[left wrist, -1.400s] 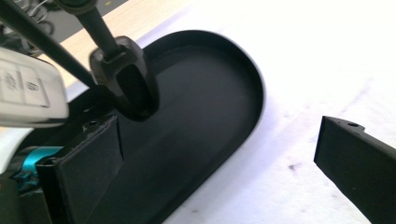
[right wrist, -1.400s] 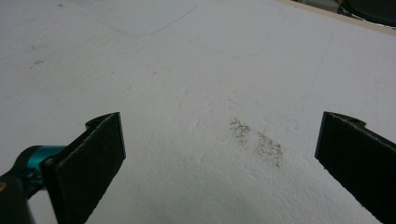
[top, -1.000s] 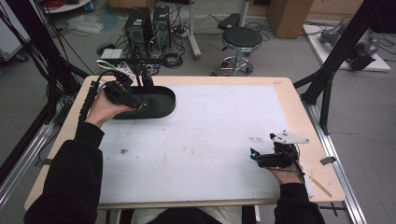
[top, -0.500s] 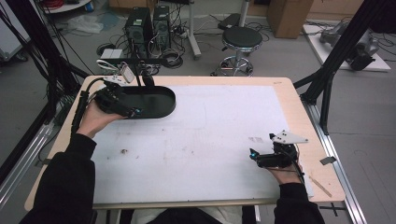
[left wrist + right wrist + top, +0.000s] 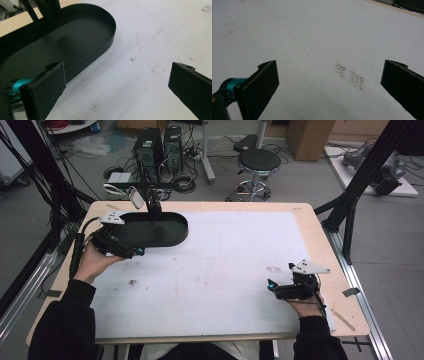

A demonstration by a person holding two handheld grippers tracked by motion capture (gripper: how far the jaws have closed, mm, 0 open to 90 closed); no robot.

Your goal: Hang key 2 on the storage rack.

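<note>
A black oval tray (image 5: 167, 236) lies empty at the far left of the white mat (image 5: 225, 255). My left gripper (image 5: 136, 251) is held just in front of the tray's near-left rim, jaws wide apart and holding nothing. In the left gripper view the left gripper (image 5: 116, 83) has its left jaw over the tray (image 5: 65, 42) wall and its right jaw over bare mat. My right gripper (image 5: 272, 287) rests low near the front right of the mat, also open; the right gripper (image 5: 329, 82) looks along plain white surface.
A black post (image 5: 152, 202) rises at the tray's back rim. Faint smudges mark the mat, with a dark stain (image 5: 350, 76) ahead of the right jaws and a speck (image 5: 133, 281) at front left. A stool (image 5: 257, 162) and computers (image 5: 160, 145) stand beyond the table.
The left gripper has drawn back from above the tray toward the person and slightly left, now at the tray's near edge. The right gripper has stayed put.
</note>
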